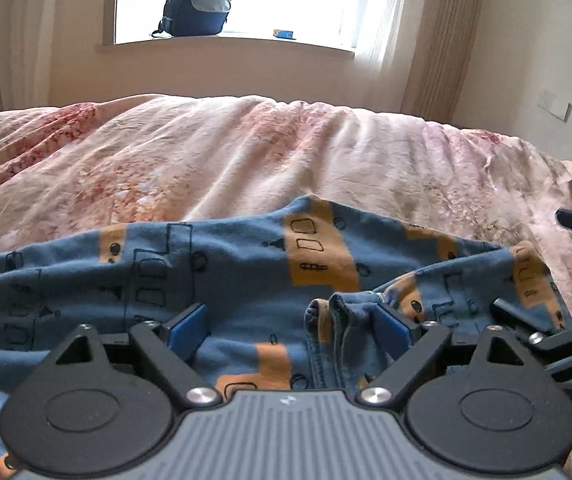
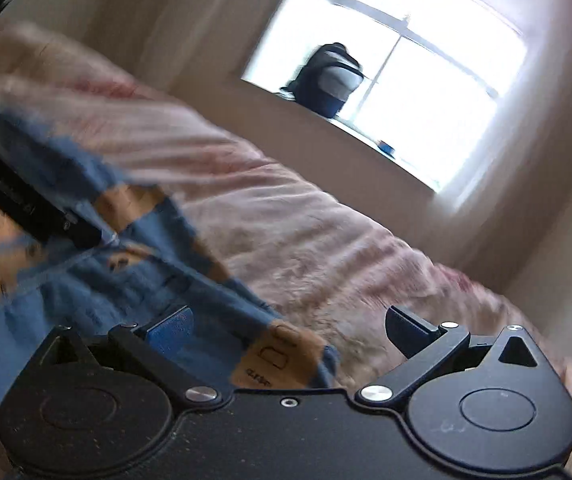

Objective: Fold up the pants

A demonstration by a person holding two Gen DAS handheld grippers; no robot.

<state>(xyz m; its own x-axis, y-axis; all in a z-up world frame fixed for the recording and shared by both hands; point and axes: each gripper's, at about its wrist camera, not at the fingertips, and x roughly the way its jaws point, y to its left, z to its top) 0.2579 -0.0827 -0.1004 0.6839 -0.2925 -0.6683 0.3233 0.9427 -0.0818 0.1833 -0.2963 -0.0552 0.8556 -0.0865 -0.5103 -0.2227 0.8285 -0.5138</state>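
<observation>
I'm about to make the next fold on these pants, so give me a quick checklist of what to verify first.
1. Left gripper jaws open: ok.
2. Right gripper jaws open: ok.
3. Pants lying on the bed: ok.
4. Pants flat and smooth: not ok, fabric is bunched between the left jaws.
5. Bed beyond the pants free for folding: ok.
6. Whole outline of the pants: cannot tell, edges are cut off and the right view is blurred.
</observation>
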